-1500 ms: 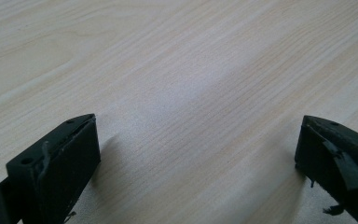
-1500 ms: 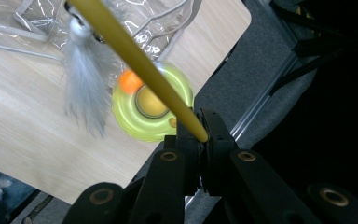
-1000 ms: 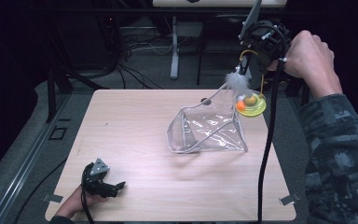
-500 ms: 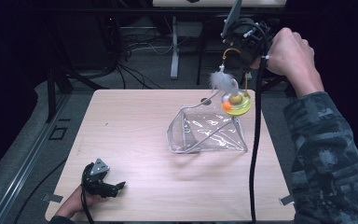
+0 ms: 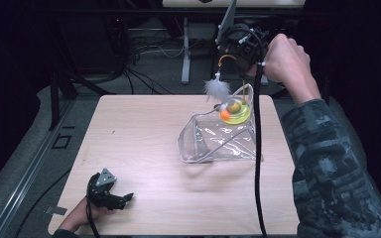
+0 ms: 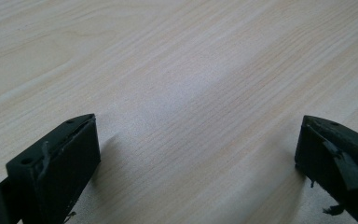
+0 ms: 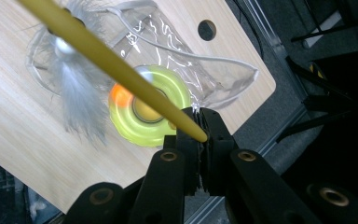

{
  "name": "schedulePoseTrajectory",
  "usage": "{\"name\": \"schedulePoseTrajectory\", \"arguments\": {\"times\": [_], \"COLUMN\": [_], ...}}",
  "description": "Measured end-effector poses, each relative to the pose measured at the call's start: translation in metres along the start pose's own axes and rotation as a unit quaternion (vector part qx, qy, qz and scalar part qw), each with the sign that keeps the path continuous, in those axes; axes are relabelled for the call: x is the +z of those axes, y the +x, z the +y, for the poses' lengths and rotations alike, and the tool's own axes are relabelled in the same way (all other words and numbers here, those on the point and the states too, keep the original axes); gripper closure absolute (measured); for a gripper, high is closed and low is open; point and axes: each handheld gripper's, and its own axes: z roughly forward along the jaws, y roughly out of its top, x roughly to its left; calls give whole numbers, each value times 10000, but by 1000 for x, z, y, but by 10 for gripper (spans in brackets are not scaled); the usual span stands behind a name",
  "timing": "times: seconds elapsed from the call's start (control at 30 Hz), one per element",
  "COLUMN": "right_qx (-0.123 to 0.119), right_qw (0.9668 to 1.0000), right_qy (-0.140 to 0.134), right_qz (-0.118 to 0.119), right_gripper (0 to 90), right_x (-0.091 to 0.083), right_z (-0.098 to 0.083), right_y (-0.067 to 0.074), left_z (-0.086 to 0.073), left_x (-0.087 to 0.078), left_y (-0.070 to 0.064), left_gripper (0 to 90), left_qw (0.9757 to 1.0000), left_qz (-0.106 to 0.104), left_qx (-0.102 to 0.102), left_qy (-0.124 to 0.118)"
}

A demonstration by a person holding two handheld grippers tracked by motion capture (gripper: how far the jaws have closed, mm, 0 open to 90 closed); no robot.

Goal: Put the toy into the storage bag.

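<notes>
In the high view, the right tongs (image 5: 239, 49) hang in the air above the far right corner of the bench (image 5: 144, 144), held in a hand that comes in from the right on a camouflage sleeve (image 5: 332, 163). From them dangles a cat toy (image 5: 235, 110): a thin yellow wand arches down to a yellow-green ring with an orange ball at its edge, and a white feather (image 5: 217, 89) hangs just beside it. The ring sits right at the raised mouth of a clear plastic bag (image 5: 218, 141), which lies on the right half of the bench; whether ring and bag touch cannot be told. A black cable (image 5: 257, 163) trails from the right tongs down across the bag's right edge. The left tongs (image 5: 110, 194) rest on the near left corner of the bench, well apart from the bag.

In the left gripper view, the two black jaws stand wide apart with bare wood grain of the bench (image 6: 182, 79) between them, gripping nothing.

In the right gripper view, the right tongs (image 7: 201, 128) are closed tight on the end of the yellow wand (image 7: 116, 65), which runs up and away to the left. Below it the yellow-green ring (image 7: 168, 130) with its orange ball shows over the open mouth of the clear bag (image 7: 177, 42), the feather (image 7: 77, 88) to its left.
</notes>
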Motion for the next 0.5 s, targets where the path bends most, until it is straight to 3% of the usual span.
{"name": "schedulePoseTrajectory", "arguments": {"times": [0.5], "right_qx": [-95], "right_qw": [9996], "right_qy": [144], "right_qz": [205], "right_gripper": [871], "right_x": [34], "right_z": [9], "right_y": [10], "left_z": [0], "left_x": [0], "left_y": [0], "left_gripper": [0], "left_qw": [10000], "left_qz": [-8], "left_qx": [5], "left_qy": [3]}}
